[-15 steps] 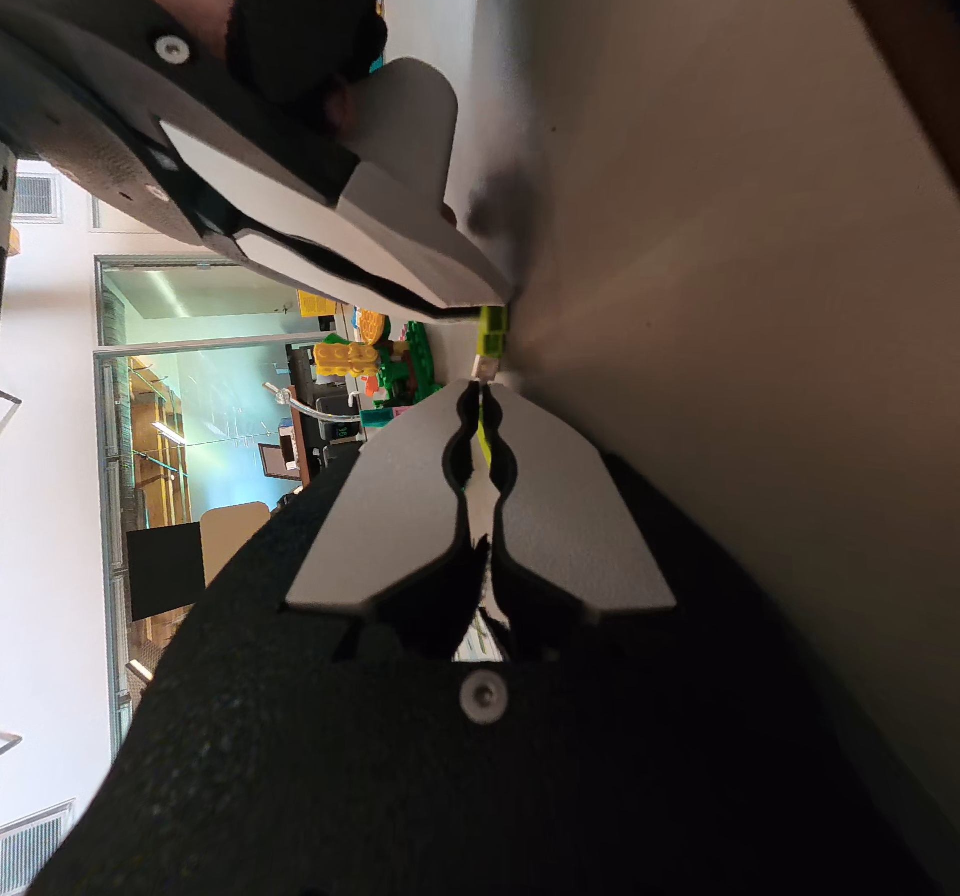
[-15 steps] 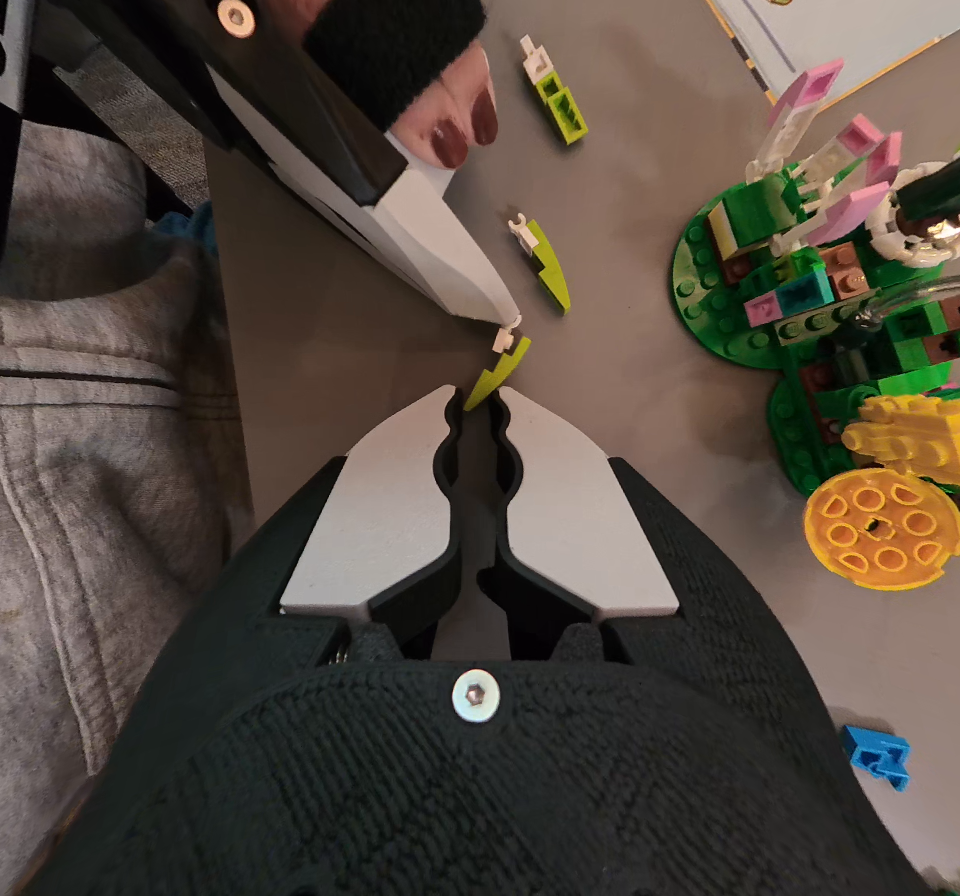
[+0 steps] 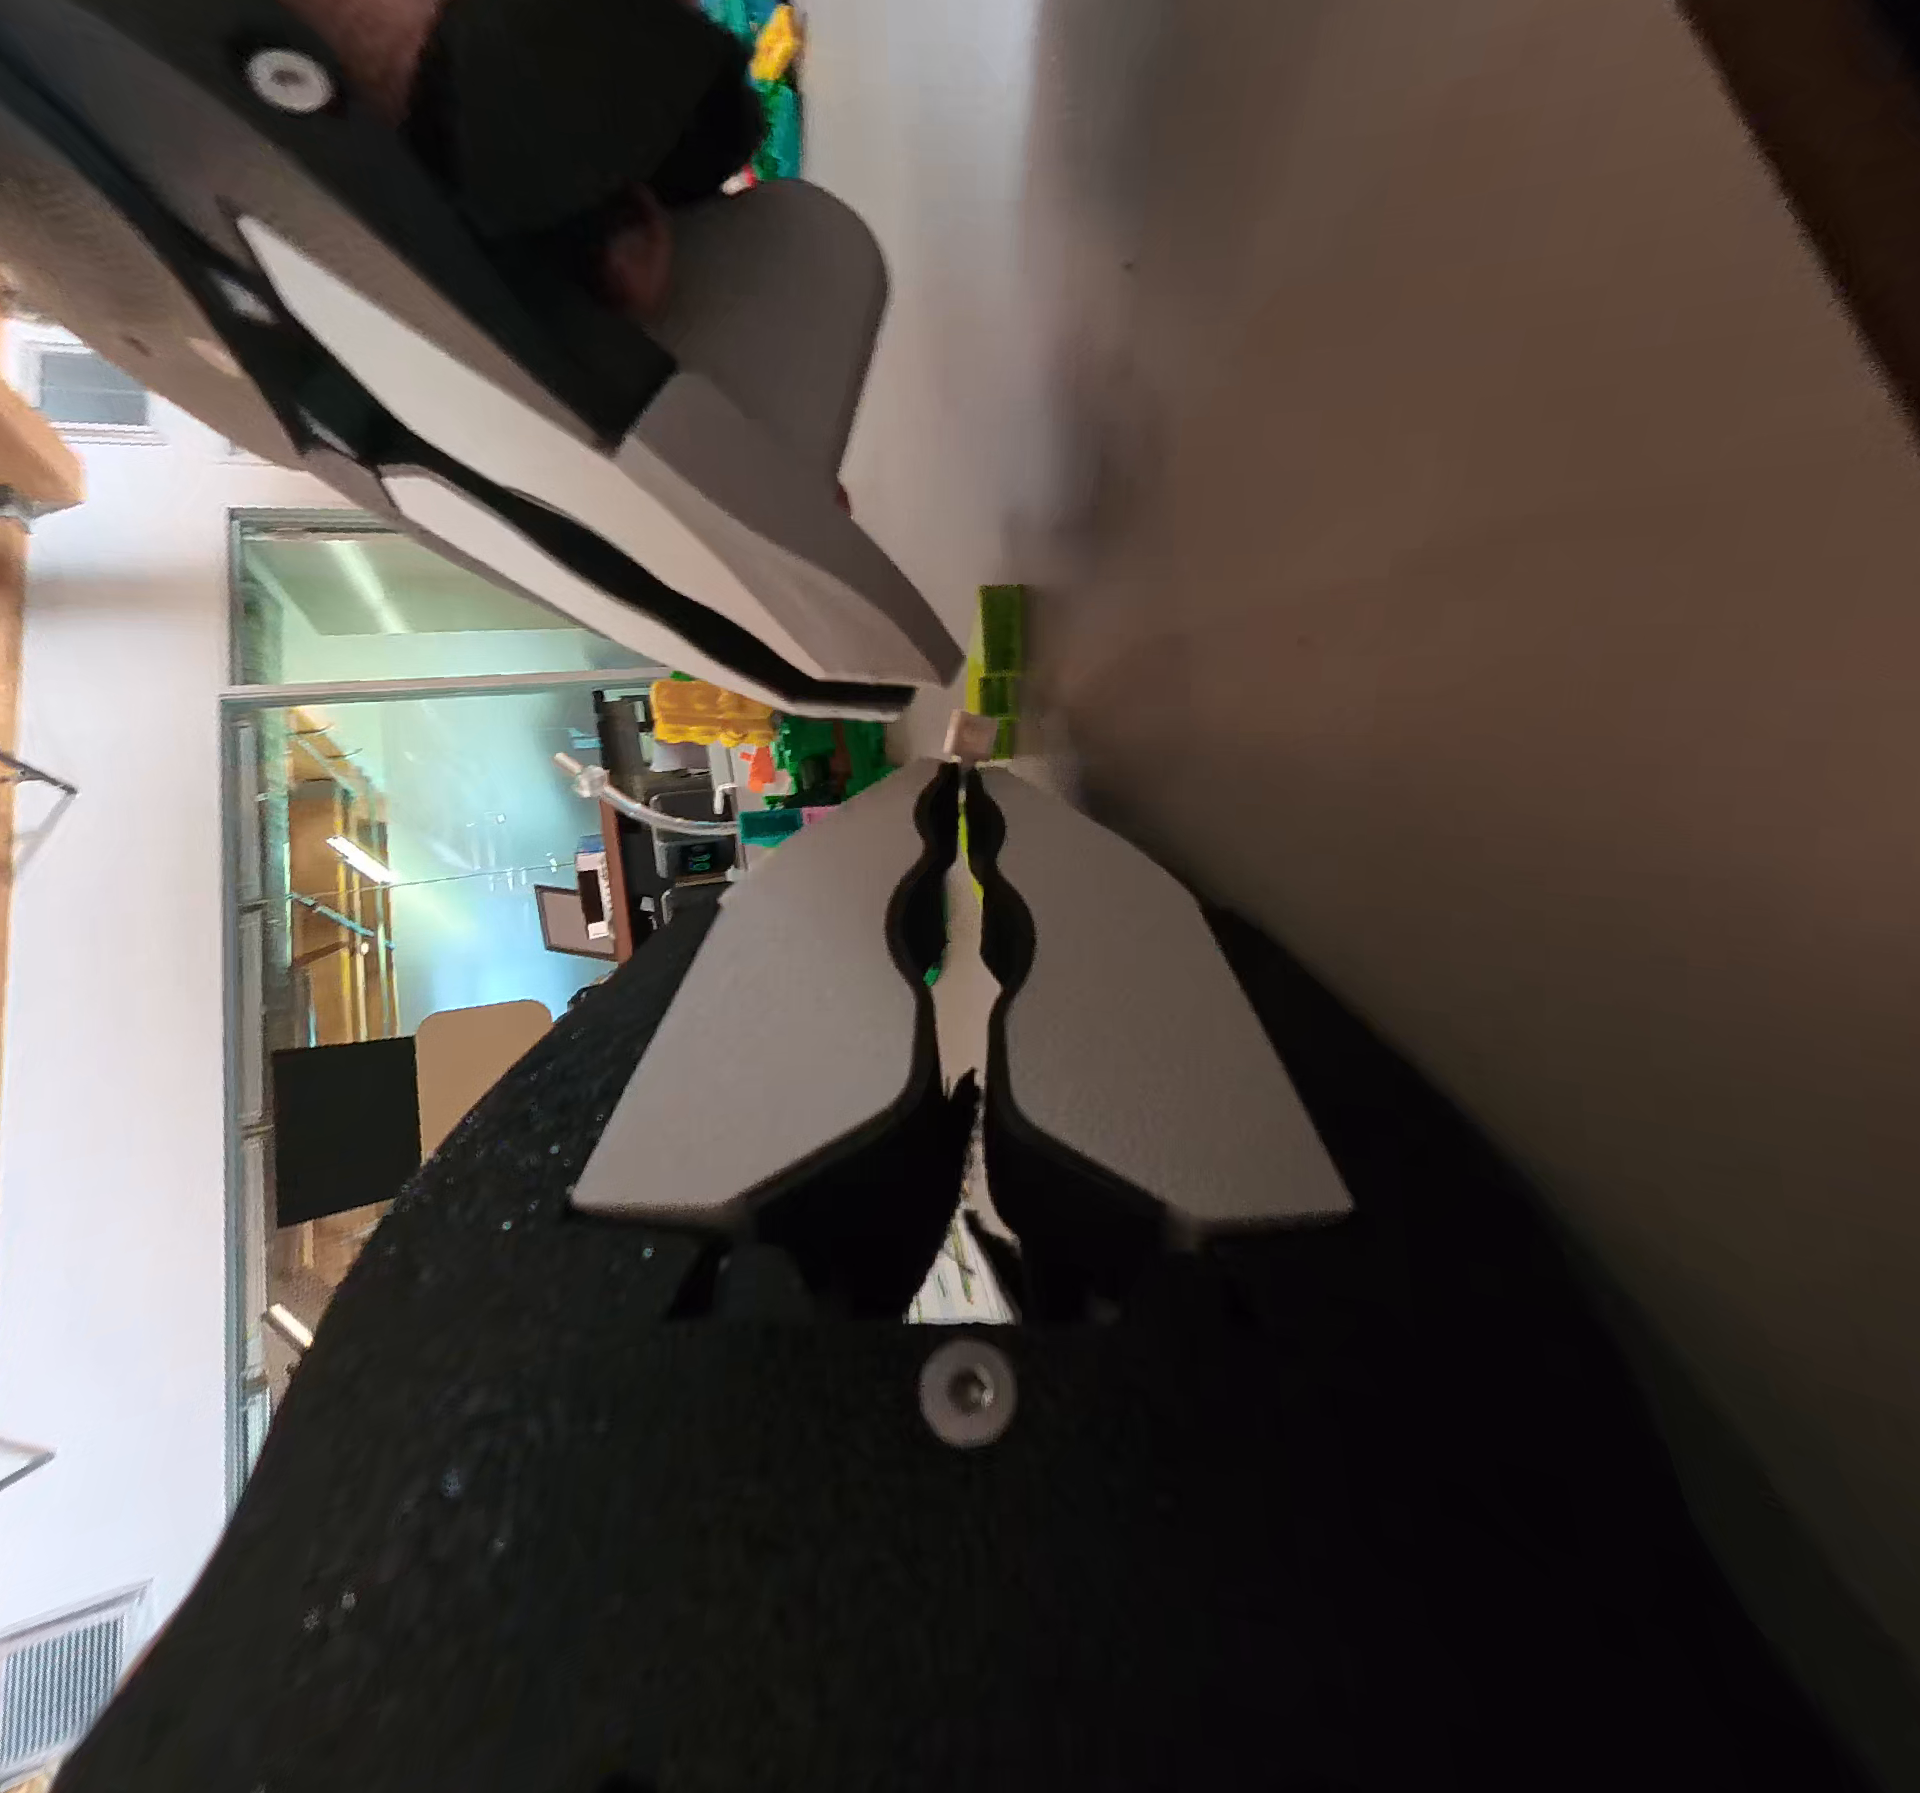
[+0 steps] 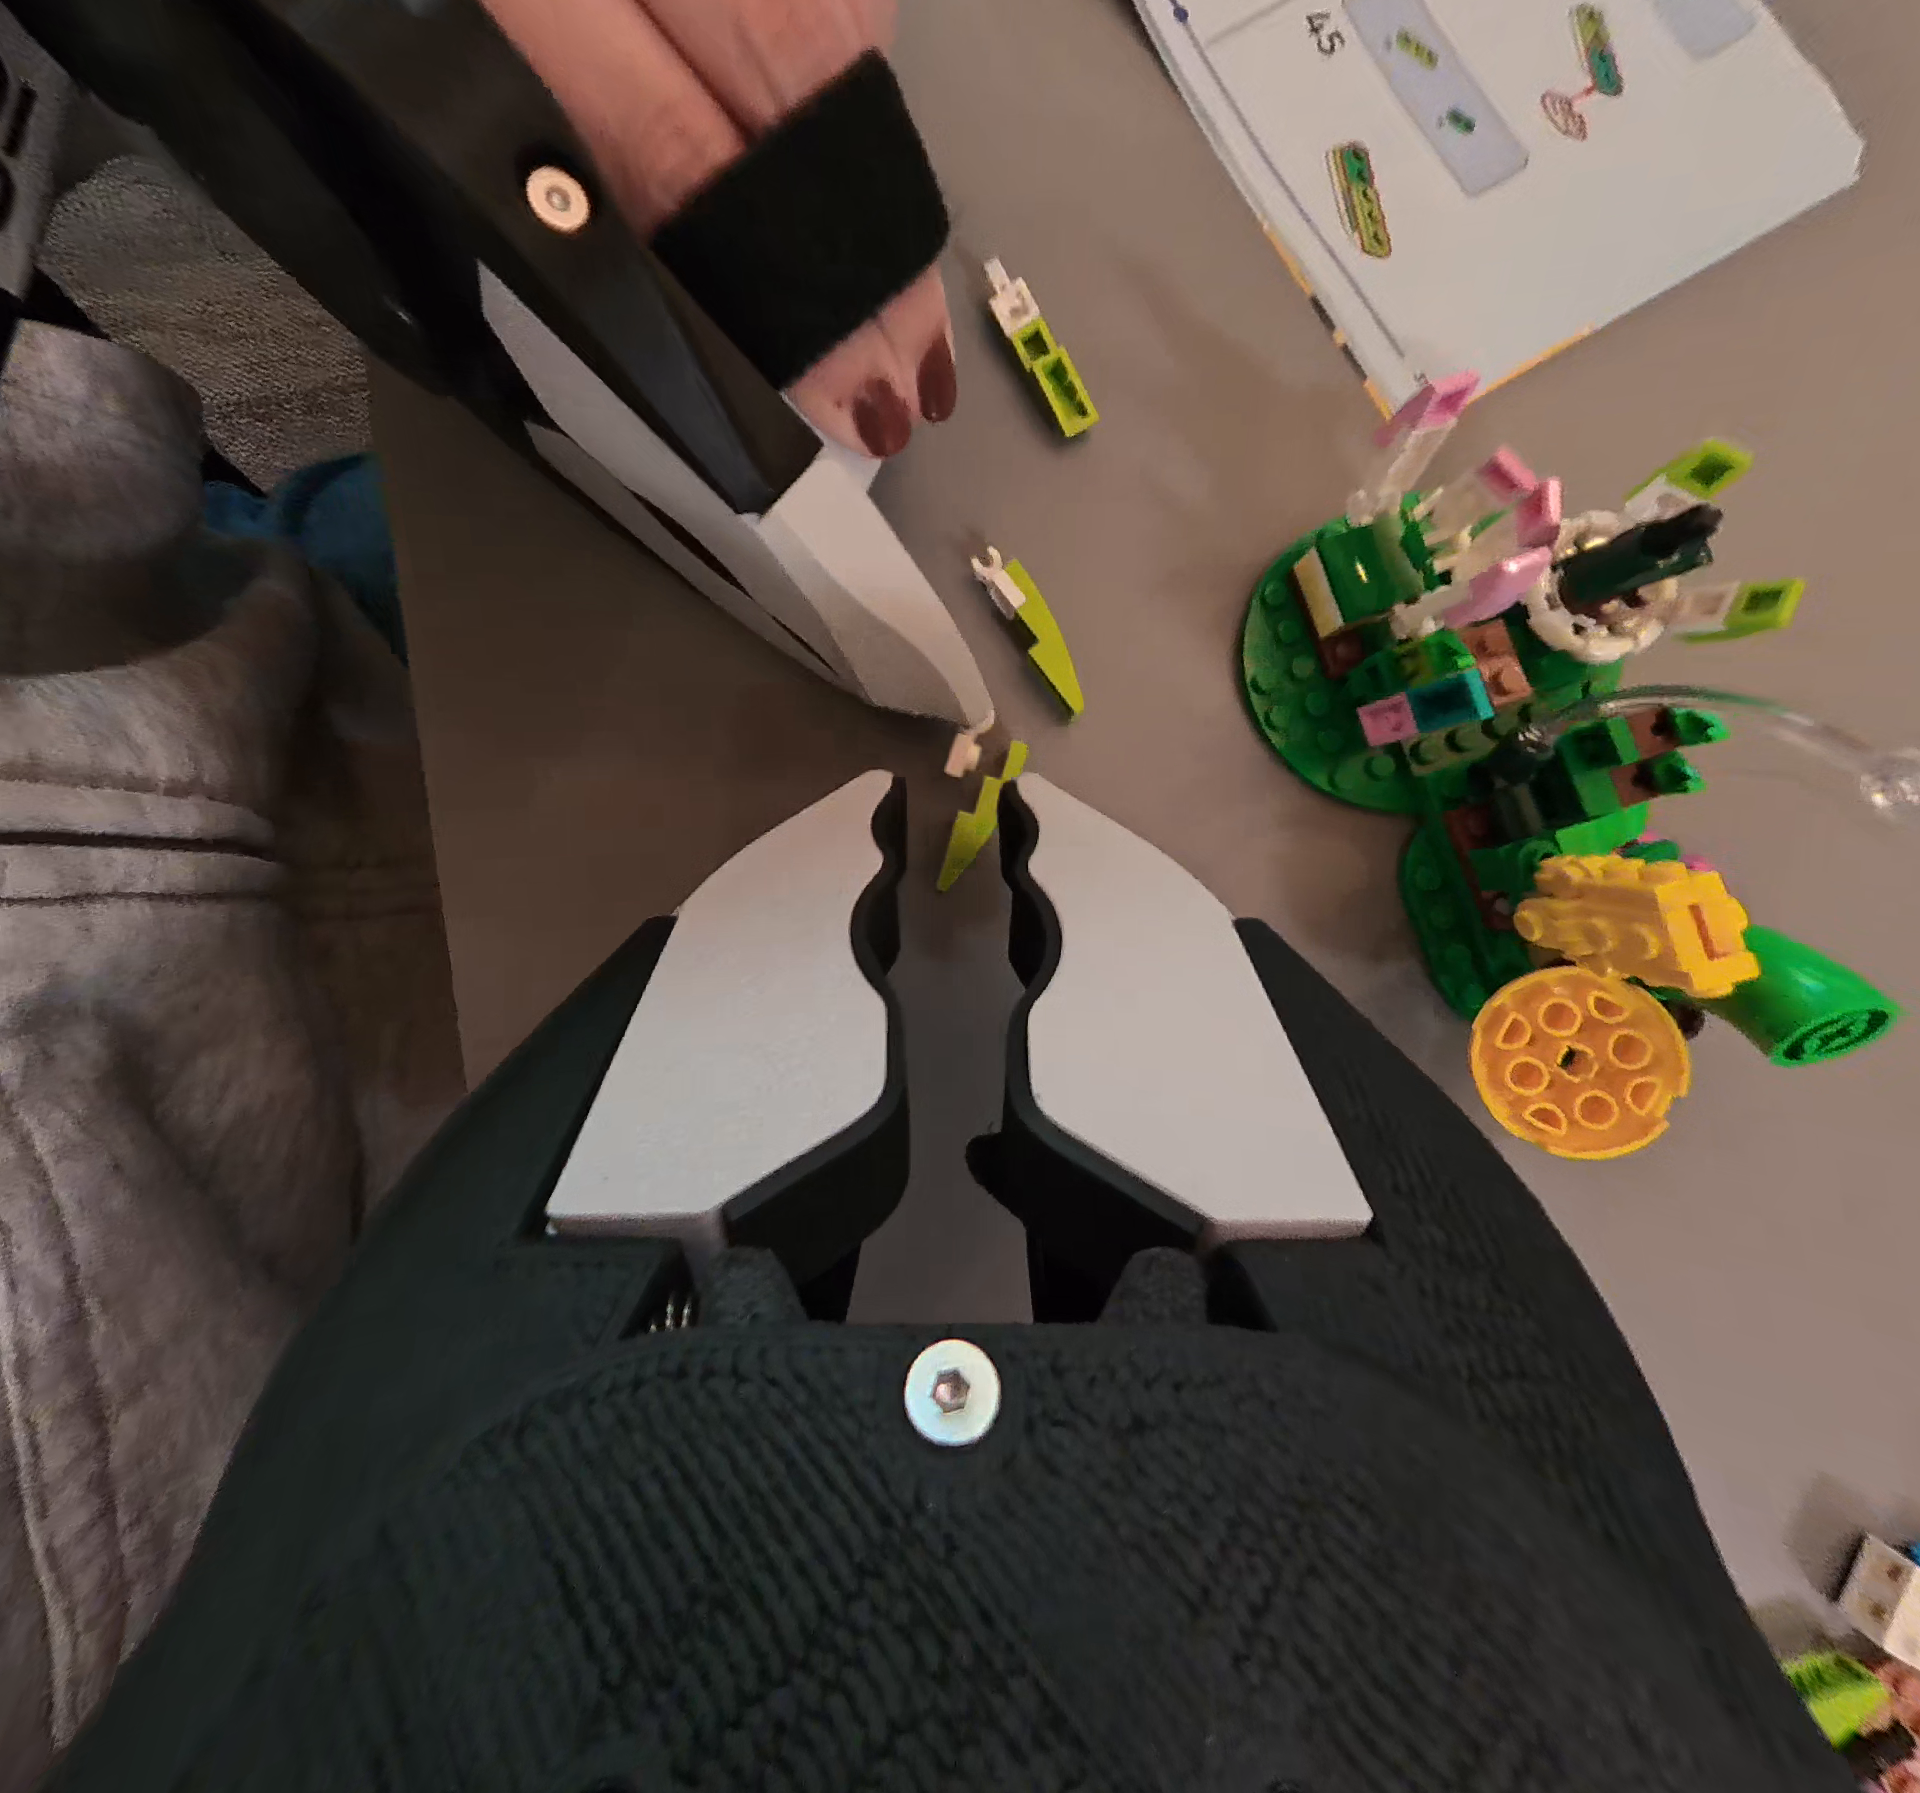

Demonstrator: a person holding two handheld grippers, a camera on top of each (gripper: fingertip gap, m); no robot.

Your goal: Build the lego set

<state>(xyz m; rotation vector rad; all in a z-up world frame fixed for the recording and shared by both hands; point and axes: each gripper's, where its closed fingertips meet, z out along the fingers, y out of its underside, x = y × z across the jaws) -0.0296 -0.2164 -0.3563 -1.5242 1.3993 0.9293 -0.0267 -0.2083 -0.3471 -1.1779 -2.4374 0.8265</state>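
My left claw (image 3: 961, 772) is pressed almost together on the lime-green leaf-shaped plastic piece with a white clip (image 3: 971, 841). A thin sliver of lime shows between its pads and the white clip sits just at the tips. From the right wrist camera I see the left claw (image 4: 971, 717) come in from the upper left, its tip at the clip end of the leaf piece (image 4: 971, 834).

My right claw (image 4: 958, 779) is partly spread. The leaf's pointed end lies in the gap. The right-hand fingertip looks to touch the leaf's edge; the other stands clear of it. I cannot tell whether the piece rests on the grey surface (image 4: 1143, 496) or hangs just above it.

A second lime leaf with a white clip (image 4: 1039, 631) lies just beyond, and a lime hollow brick with a white clip (image 4: 1044, 361) lies farther off. To the right stands the green plant model with pink petals (image 4: 1455, 704), with a yellow round studded disc (image 4: 1579, 1068) at its near side.

The open white instruction booklet (image 4: 1507, 133) bears printed step numerals and small diagrams. A hand (image 4: 727, 29) under a black strap (image 4: 800, 216) holds the left claw.
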